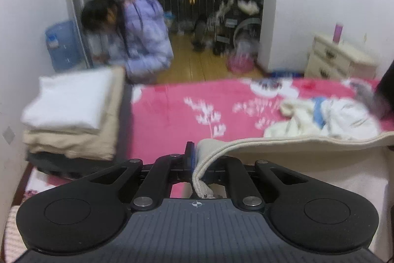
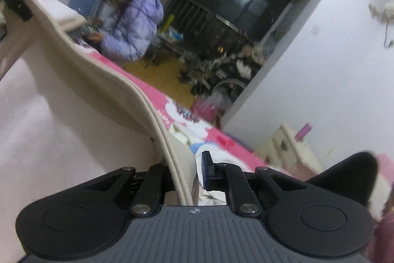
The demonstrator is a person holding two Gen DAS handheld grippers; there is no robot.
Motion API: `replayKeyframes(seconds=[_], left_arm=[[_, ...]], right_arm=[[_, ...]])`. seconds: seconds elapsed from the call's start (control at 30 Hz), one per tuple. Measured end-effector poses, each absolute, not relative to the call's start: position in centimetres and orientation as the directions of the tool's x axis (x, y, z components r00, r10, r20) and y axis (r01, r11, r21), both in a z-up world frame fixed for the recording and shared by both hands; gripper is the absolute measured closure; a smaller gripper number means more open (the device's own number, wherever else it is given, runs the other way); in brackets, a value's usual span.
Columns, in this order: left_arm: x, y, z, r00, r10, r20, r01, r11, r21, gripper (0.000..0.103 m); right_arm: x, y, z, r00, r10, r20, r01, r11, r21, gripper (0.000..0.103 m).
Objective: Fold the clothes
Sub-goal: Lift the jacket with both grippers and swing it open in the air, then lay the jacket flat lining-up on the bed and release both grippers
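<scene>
A cream garment (image 1: 290, 147) with a ribbed hem hangs stretched between both grippers above the pink bed. My left gripper (image 1: 194, 154) is shut on one corner of its hem, and the fabric runs off to the right. In the right wrist view my right gripper (image 2: 187, 164) is shut on the other end of the cream garment (image 2: 81, 80), whose edge leads up-left to the left gripper (image 2: 14, 4). A stack of folded clothes (image 1: 73, 112), white on beige on dark, sits at the bed's left end. A heap of unfolded white and blue clothes (image 1: 327, 120) lies at the right.
The bed has a pink flowered blanket (image 1: 172, 112). A person in a lilac puffer jacket (image 1: 145, 36) crouches on the wooden floor beyond the bed. A blue water jug (image 1: 64, 46) stands by the left wall. A cream drawer unit (image 1: 337, 58) stands at the right.
</scene>
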State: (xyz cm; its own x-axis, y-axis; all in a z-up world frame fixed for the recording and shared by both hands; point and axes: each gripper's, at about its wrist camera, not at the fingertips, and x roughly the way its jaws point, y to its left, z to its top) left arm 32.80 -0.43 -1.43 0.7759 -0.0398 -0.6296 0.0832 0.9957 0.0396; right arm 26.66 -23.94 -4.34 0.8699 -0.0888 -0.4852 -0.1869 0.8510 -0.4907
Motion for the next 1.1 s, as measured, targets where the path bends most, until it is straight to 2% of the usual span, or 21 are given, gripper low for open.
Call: replayKeyframes(seconds=[0.1, 0.17, 0.23, 0.27, 0.4, 0.47, 0.53, 0.57, 0.6, 0.73, 0.93, 1.1], left_arm=[[35.3, -1.5, -7.1, 0.712, -0.013, -0.702, 0.101, 0.991, 0.084, 0.093], [36.7, -2.2, -11.4, 0.639, 0.011, -0.769, 0.127, 0.985, 0.12, 0.082], [36.9, -2.5, -15.6, 0.552, 0.034, -0.833, 0.162, 0.976, 0.147, 0.075], [36.6, -2.7, -16.8, 0.536, 0.046, -0.843, 0.171, 0.972, 0.161, 0.074], [34.8, -2.6, -16.9, 0.573, 0.071, -0.816, 0.166, 0.965, 0.201, 0.061], [34.5, -2.0, -15.7, 0.56, 0.04, -0.827, 0.179, 0.969, 0.168, 0.047], [34.0, -1.2, -14.4, 0.55, 0.004, -0.835, 0.197, 0.971, 0.134, 0.039], [33.6, -0.9, -13.9, 0.547, -0.012, -0.837, 0.206, 0.971, 0.121, 0.035], [33.2, -0.5, -13.2, 0.54, -0.032, -0.841, 0.215, 0.971, 0.101, 0.033], [32.5, 0.8, -11.1, 0.484, -0.126, -0.866, 0.229, 0.973, -0.014, 0.029], [28.1, 2.2, -6.8, 0.527, -0.112, -0.842, 0.214, 0.977, 0.004, 0.029], [19.8, 4.8, -3.5, 0.539, -0.097, -0.836, 0.17, 0.985, -0.005, 0.029]], right_arm=[[30.9, -24.4, -9.4, 0.815, -0.104, -0.57, -0.215, 0.86, -0.464, 0.091], [32.9, -24.7, -13.0, 0.76, -0.121, -0.639, -0.241, 0.86, -0.45, 0.09], [34.9, -24.9, -16.7, 0.698, -0.138, -0.703, -0.266, 0.861, -0.433, 0.084], [35.9, -25.0, -18.5, 0.664, -0.147, -0.733, -0.278, 0.862, -0.424, 0.083], [36.4, -24.7, -19.5, 0.667, -0.202, -0.717, -0.311, 0.8, -0.514, 0.051], [35.6, -25.3, -18.2, 0.674, -0.192, -0.713, -0.35, 0.768, -0.537, 0.041], [34.7, -26.1, -16.9, 0.679, -0.172, -0.714, -0.386, 0.744, -0.546, 0.02], [34.2, -26.6, -16.2, 0.681, -0.157, -0.715, -0.402, 0.737, -0.544, 0.014], [33.6, -27.1, -15.5, 0.683, -0.142, -0.717, -0.417, 0.729, -0.542, 0.004], [30.7, -28.8, -13.0, 0.65, -0.062, -0.757, -0.441, 0.78, -0.443, 0.002], [27.4, -32.8, -9.5, 0.629, 0.029, -0.777, -0.299, 0.932, -0.207, 0.003], [20.2, -36.7, -5.4, 0.654, 0.182, -0.735, -0.109, 0.983, 0.147, 0.007]])
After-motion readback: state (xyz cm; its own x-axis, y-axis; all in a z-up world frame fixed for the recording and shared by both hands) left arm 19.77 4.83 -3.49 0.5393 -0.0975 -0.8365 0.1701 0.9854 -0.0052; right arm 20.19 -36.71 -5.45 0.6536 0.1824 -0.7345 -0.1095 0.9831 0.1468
